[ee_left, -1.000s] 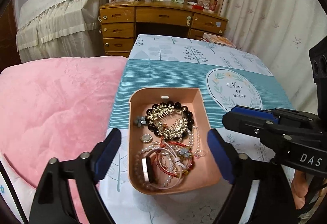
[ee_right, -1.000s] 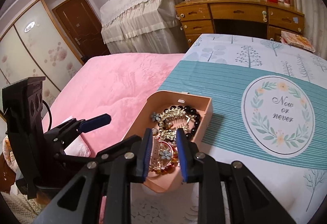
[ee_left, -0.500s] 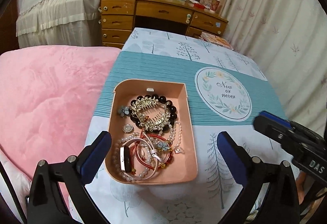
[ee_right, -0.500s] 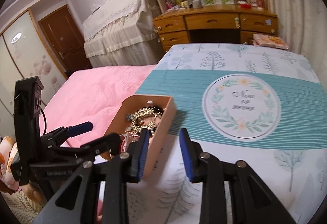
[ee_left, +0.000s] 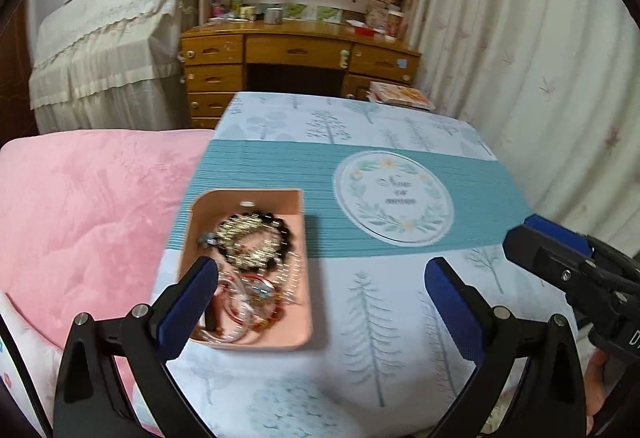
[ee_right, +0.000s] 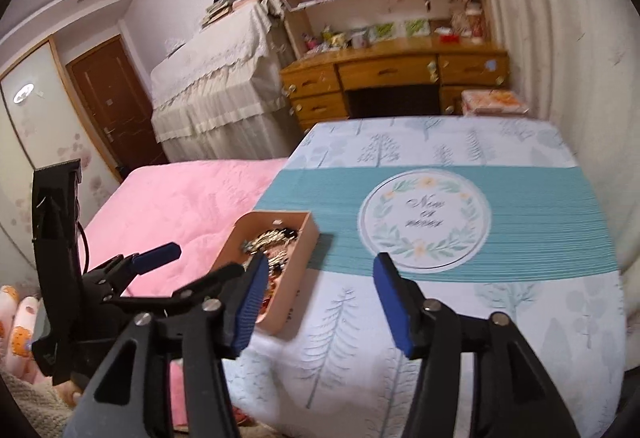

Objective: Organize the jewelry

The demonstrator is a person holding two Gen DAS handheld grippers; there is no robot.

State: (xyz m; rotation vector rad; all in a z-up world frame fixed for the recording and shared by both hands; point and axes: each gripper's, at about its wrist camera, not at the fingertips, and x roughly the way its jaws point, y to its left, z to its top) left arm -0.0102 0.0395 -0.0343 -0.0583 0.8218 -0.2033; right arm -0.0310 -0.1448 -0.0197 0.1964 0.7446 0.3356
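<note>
A pink tray (ee_left: 304, 230) (ee_right: 308, 234) rests near the left edge of the cloth-covered table (ee_left: 380, 318). It holds a dark bead bracelet (ee_left: 286, 230), a gold leaf comb (ee_left: 240, 228), pearls and red bangles (ee_left: 256, 294). My left gripper (ee_left: 320, 302) hangs wide open above the table, to the right of the tray, with nothing between its fingers. My right gripper (ee_right: 318, 296) is held over the table just right of the tray; its jaws are opening and nothing is between them. Each gripper shows at the edge of the other's view.
A pink blanket (ee_left: 80, 218) covers the bed to the left of the table. A wooden desk (ee_left: 296, 58) with shelves stands behind, a curtain (ee_left: 540, 58) on the right. A round printed emblem (ee_left: 394, 198) marks the cloth. A flat box (ee_left: 400, 96) lies at the far edge.
Both grippers have pulled back and risen away from the tray, which now looks smaller and further left. The left jaws spread wider. The right jaws went from nearly shut to wide apart.
</note>
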